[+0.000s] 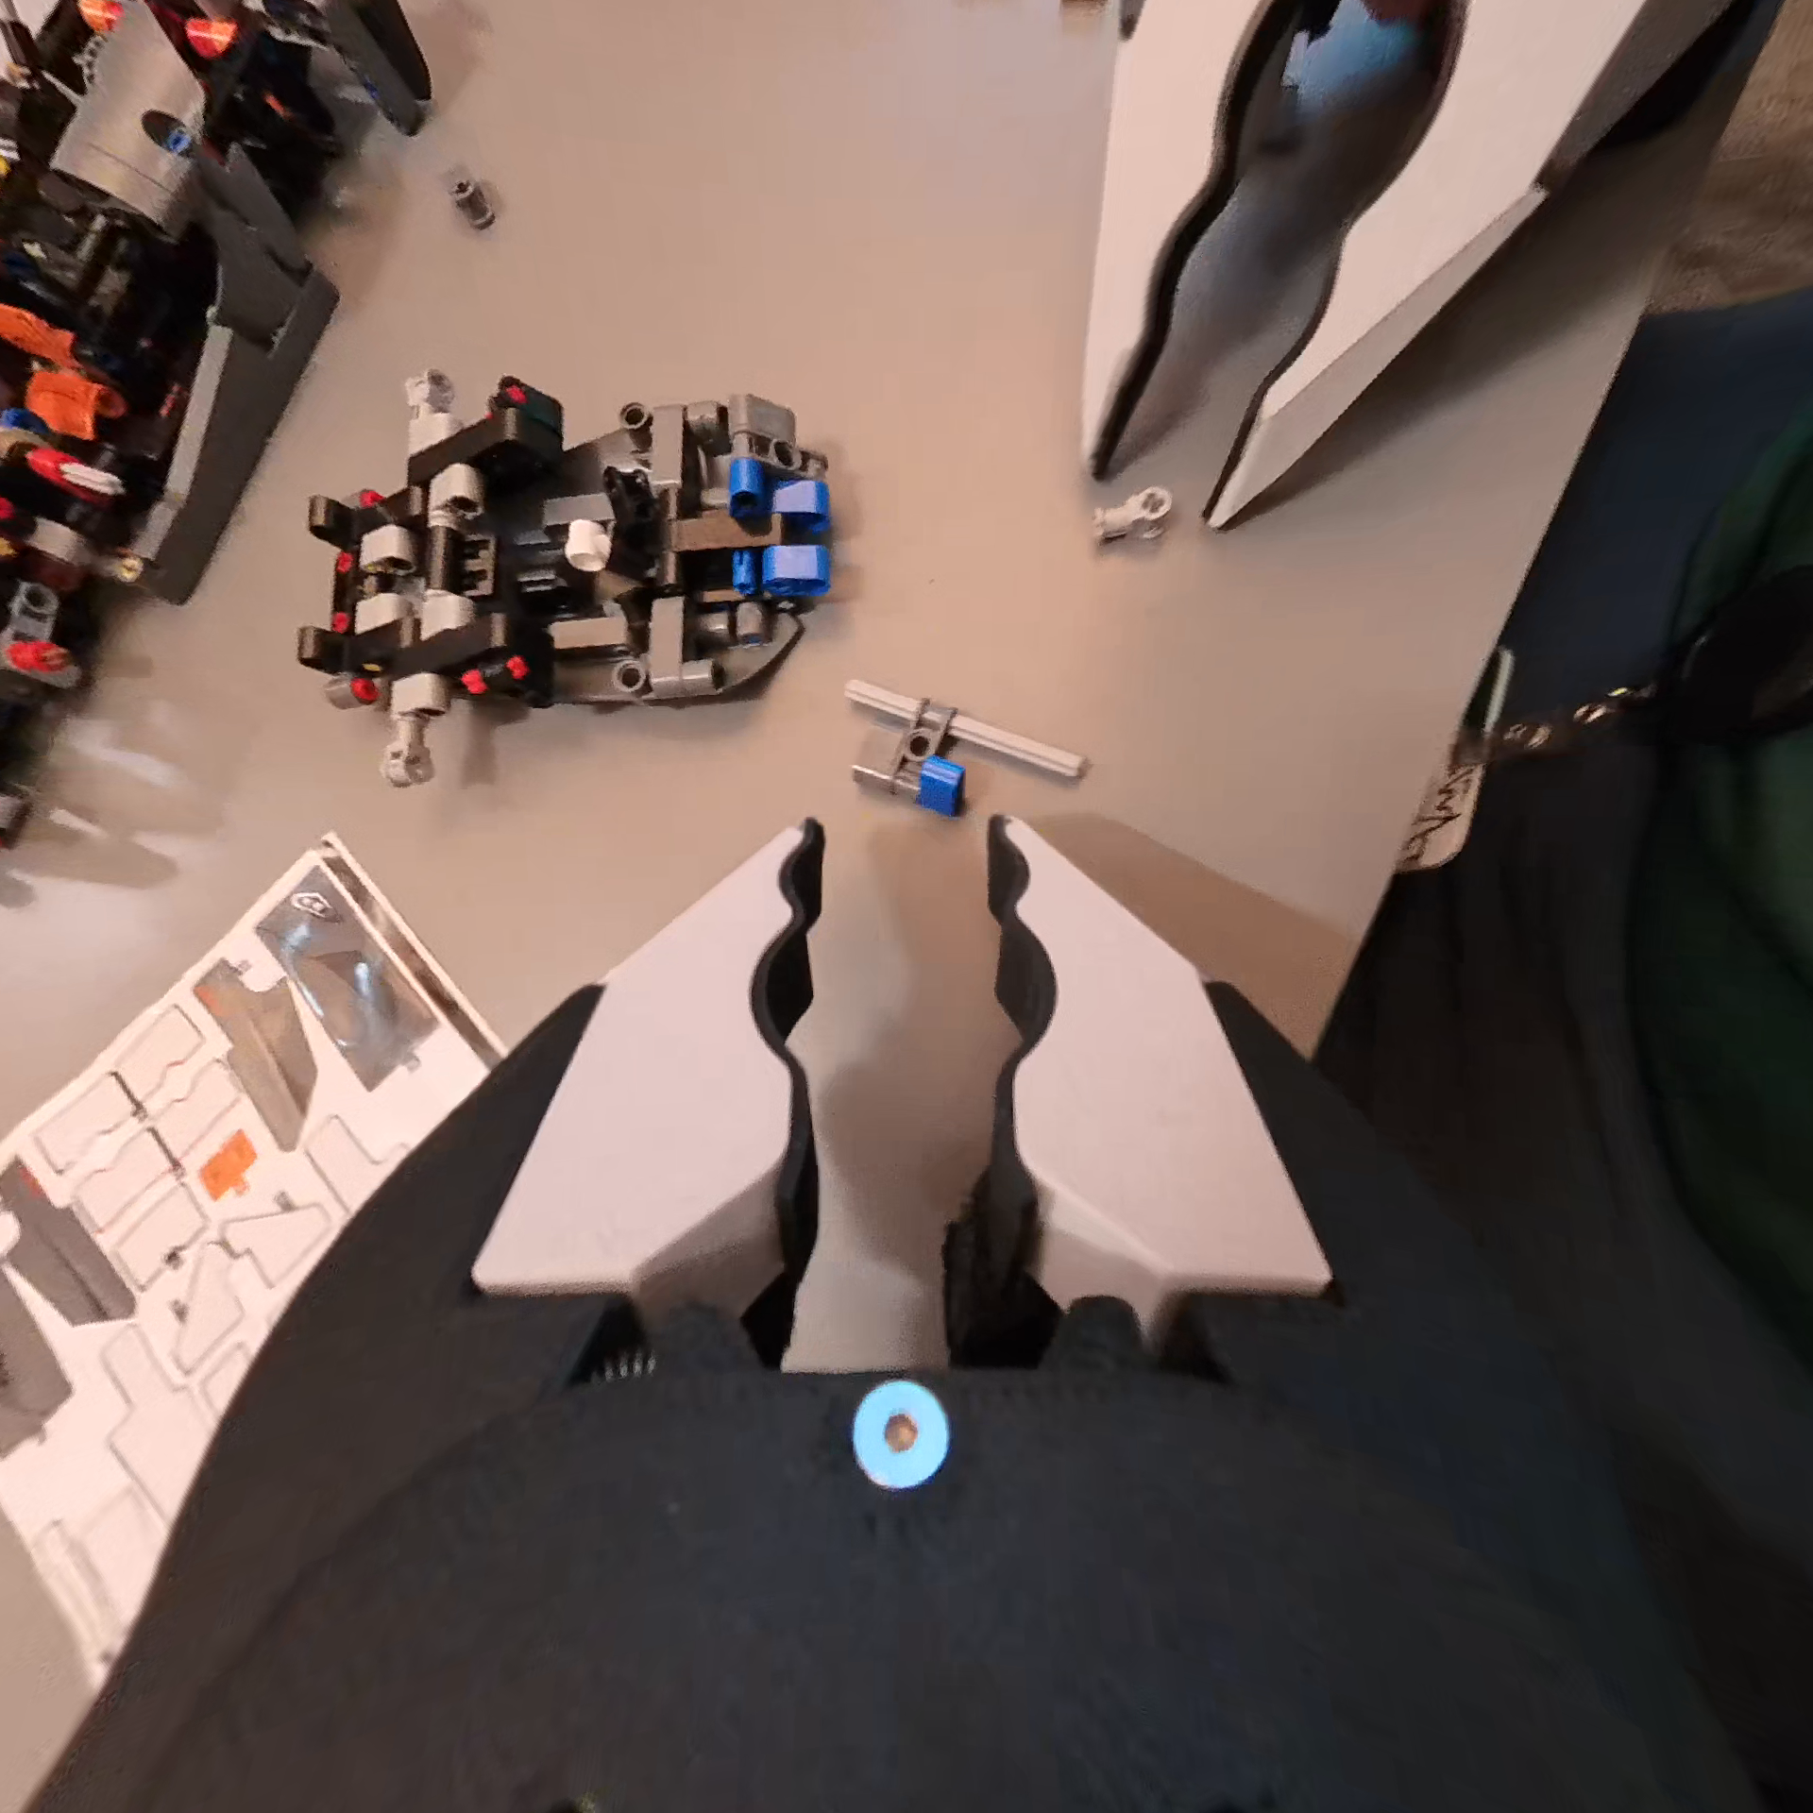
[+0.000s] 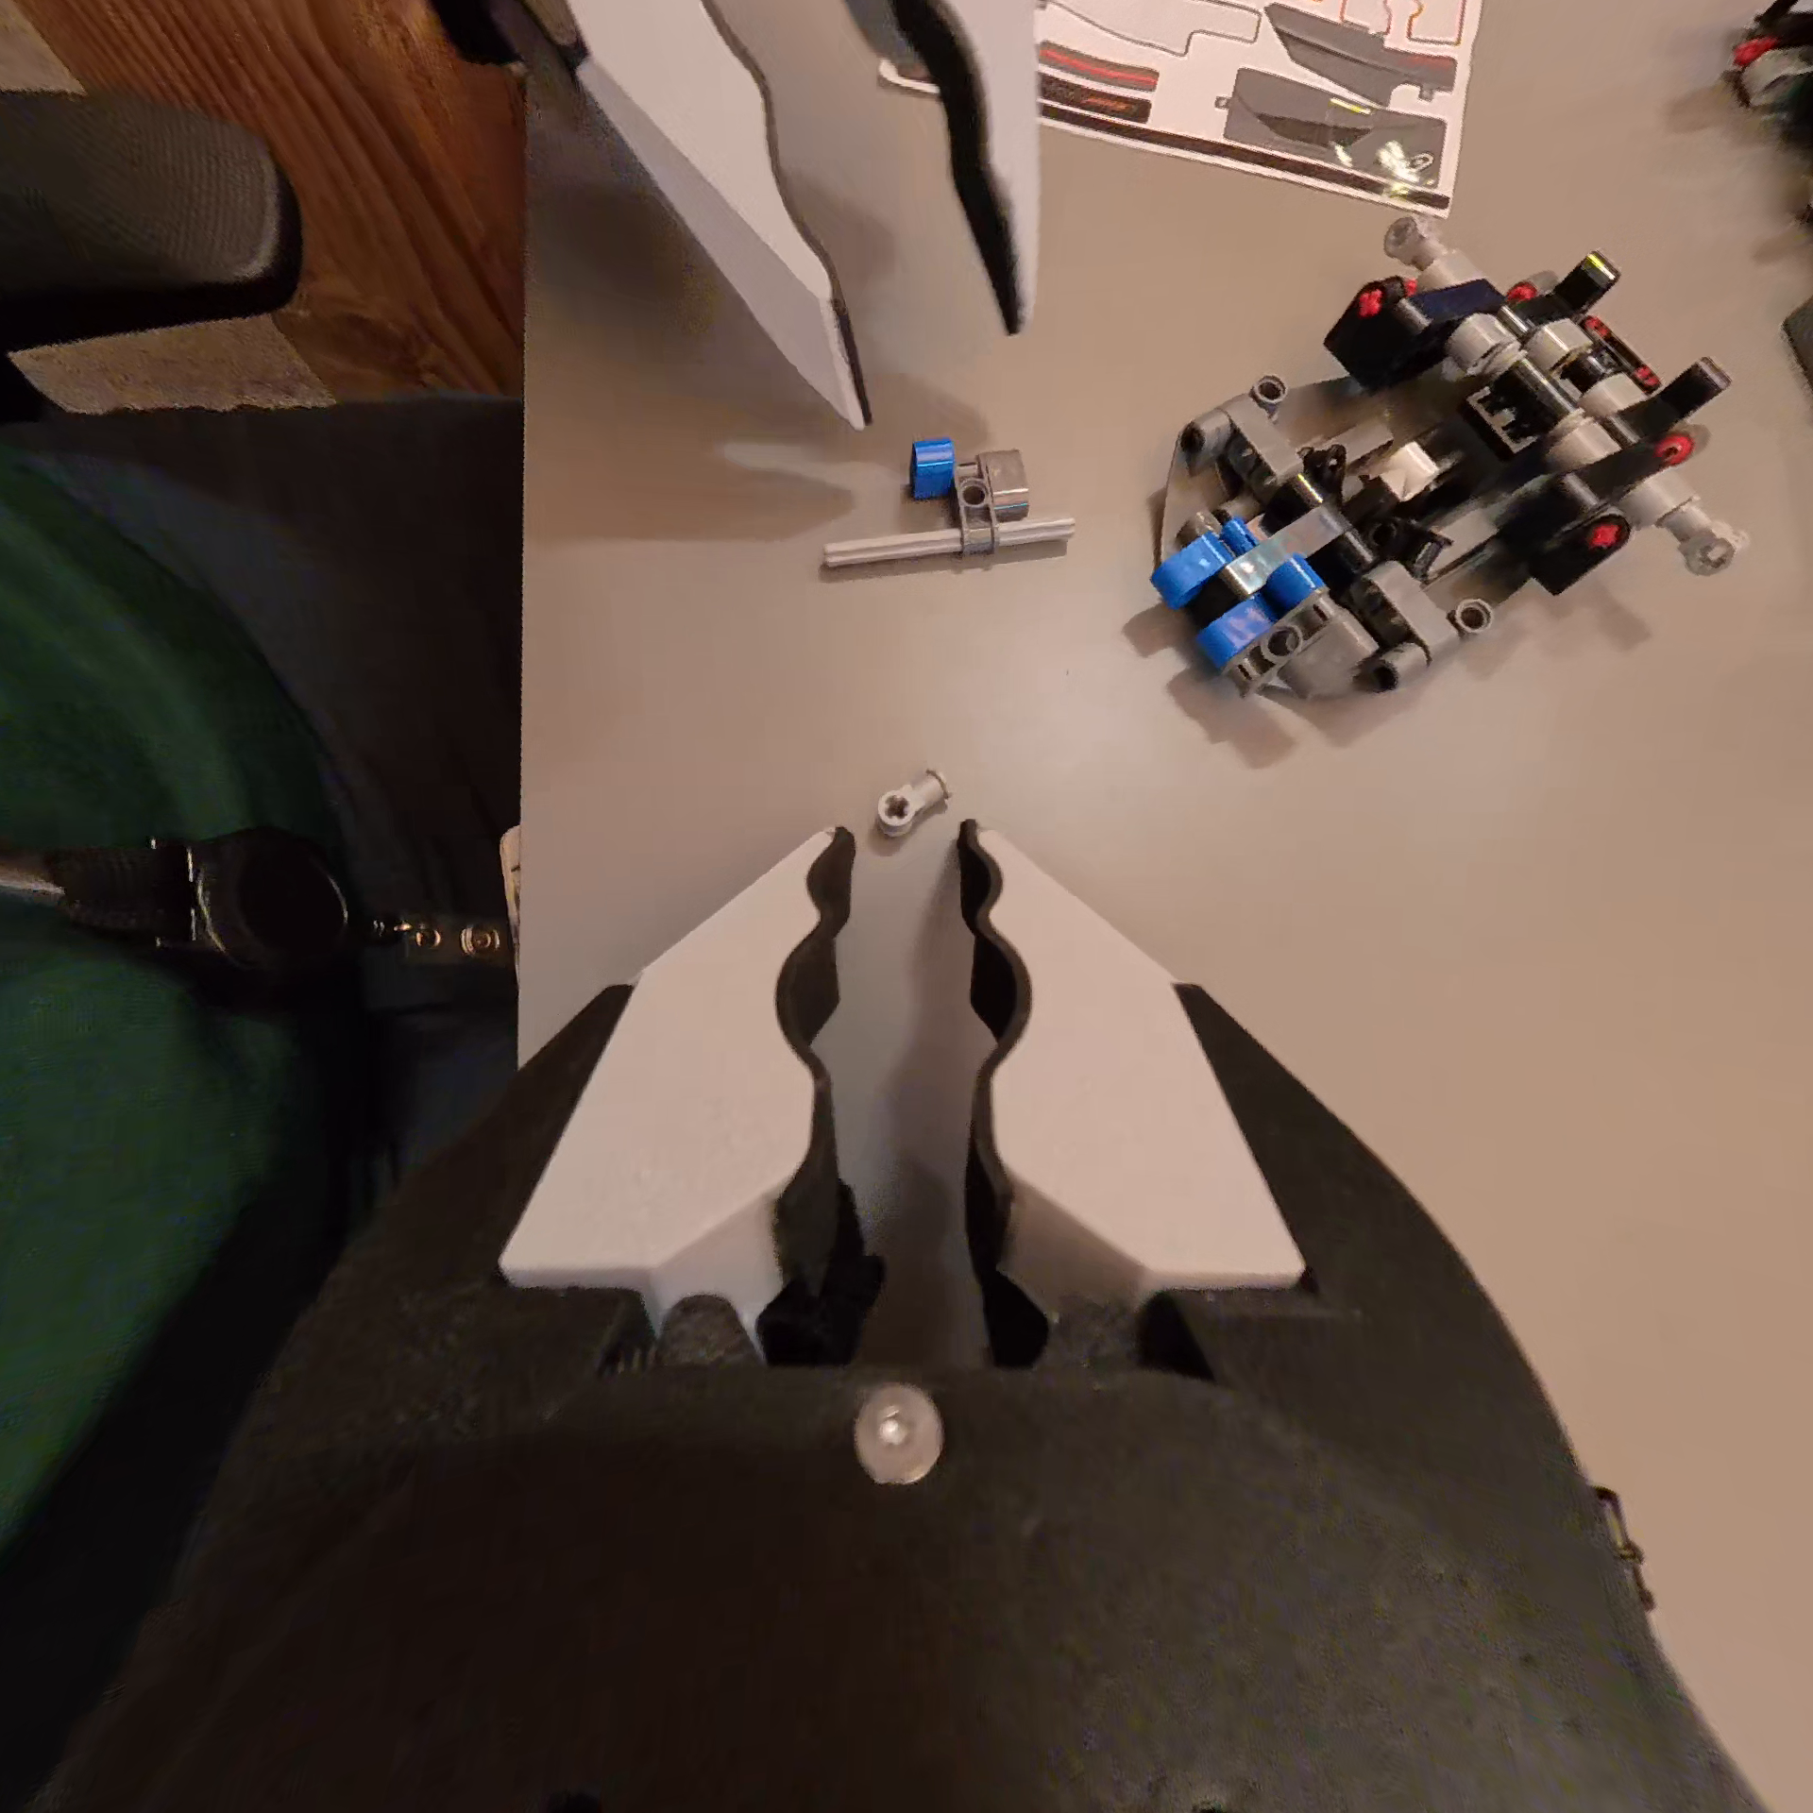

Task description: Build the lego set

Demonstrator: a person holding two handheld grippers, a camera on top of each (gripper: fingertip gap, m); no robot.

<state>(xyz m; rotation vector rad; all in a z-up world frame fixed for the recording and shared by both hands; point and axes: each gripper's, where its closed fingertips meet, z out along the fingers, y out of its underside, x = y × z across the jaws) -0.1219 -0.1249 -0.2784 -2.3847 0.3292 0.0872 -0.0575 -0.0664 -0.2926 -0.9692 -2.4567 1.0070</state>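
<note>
A partly built black, grey and blue lego car chassis (image 1: 559, 549) lies on the grey table; it also shows in the right wrist view (image 2: 1423, 491). A small sub-assembly, a grey axle with a grey connector and blue piece (image 1: 932, 755), lies just ahead of my left gripper (image 1: 903, 834), which is open and empty. The same sub-assembly shows in the right wrist view (image 2: 966, 505). A small light grey connector pin (image 2: 907, 802) lies just ahead of my right gripper (image 2: 903, 834), which is open and empty. The pin also shows in the left wrist view (image 1: 1133, 512), under the right gripper's fingertips (image 1: 1246, 491).
A sticker sheet (image 1: 177, 1128) lies at the left, also in the right wrist view (image 2: 1275, 88). A dark tray of loose lego parts (image 1: 108, 343) stands at the far left. A tiny dark piece (image 1: 473, 196) lies farther off. The table edge (image 2: 520, 687) borders a person's clothing and a chair armrest (image 2: 137, 216). One gripper's finger ends stand about 10 cm off the other's. Both grippers' tips are roughly 20 cm from the tiny dark piece (image 1: 473, 196).
</note>
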